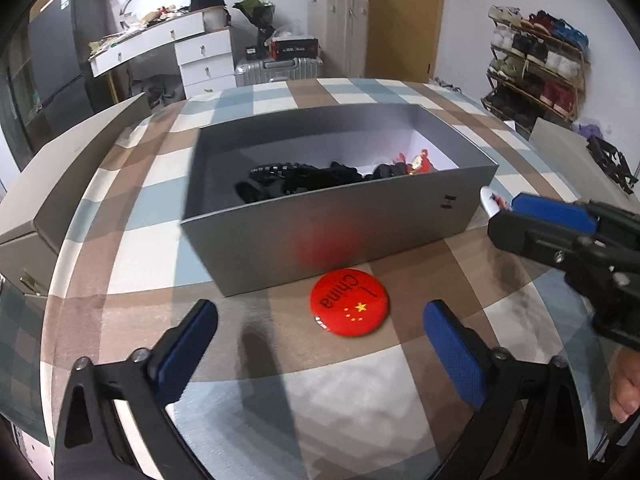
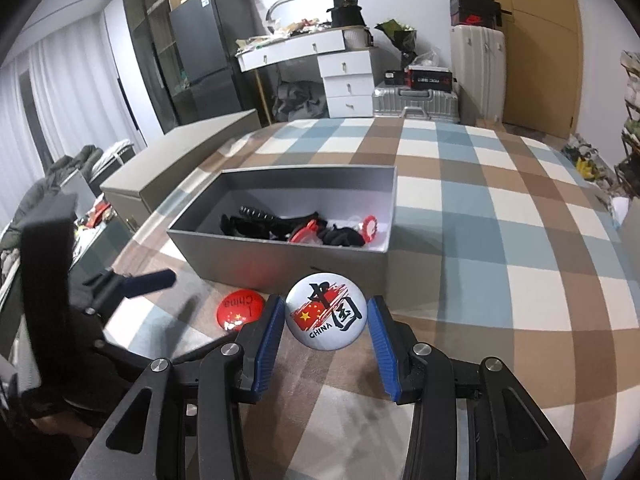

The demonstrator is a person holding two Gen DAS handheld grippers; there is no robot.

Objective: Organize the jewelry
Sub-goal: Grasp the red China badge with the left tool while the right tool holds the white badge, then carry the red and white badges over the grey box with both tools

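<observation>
While the round white pin badge printed with a red flag and "CHINA" (image 2: 326,311) sits pinched edge-on in my right gripper (image 2: 326,316) just before the grey cardboard box (image 2: 280,256), my left gripper (image 1: 320,320), spread wide, faces the glossy red round badge (image 1: 349,303) lying flat on the checked tablecloth (image 1: 360,420).

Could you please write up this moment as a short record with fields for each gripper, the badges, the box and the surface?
left gripper: open, hovering over the red badge, one finger on each side, not touching it
right gripper: shut on the white badge, holding it by its edges just in front of the box
red badge: lying flat on the checked cloth, near the box's front wall
grey box: open, no lid on it, with black and red items inside
grey lid: lying left of the box
</observation>
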